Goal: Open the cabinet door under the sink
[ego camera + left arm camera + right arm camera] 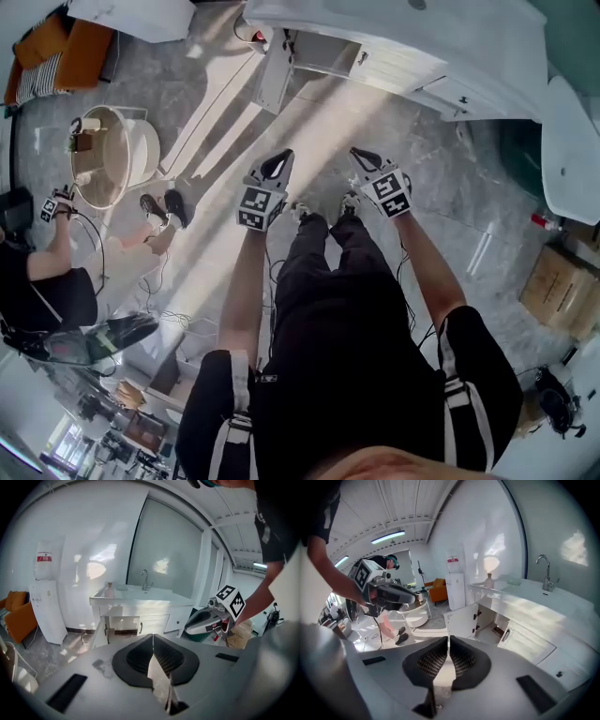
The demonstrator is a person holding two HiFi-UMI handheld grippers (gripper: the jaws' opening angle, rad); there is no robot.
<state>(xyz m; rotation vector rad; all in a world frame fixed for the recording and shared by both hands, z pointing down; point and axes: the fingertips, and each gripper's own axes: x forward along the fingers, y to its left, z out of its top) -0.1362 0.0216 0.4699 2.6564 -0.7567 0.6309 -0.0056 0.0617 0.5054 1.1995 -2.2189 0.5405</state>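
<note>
The left tool [277, 161] and right tool [362, 157] are held closed and empty, well apart from the cabinet [529, 644], whose door [461, 620] is swung open.

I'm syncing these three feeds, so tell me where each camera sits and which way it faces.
Head view: on the person's head, looking steeply down at grey marble floor, black trousers, forearms, left claw, right claw.
Left gripper view: on the left claw, facing the white sink cabinet; right claw at right.
Right gripper view: on the right claw, facing that cabinet; left claw at left.
Shared: both gripper views show its open white door.
</note>
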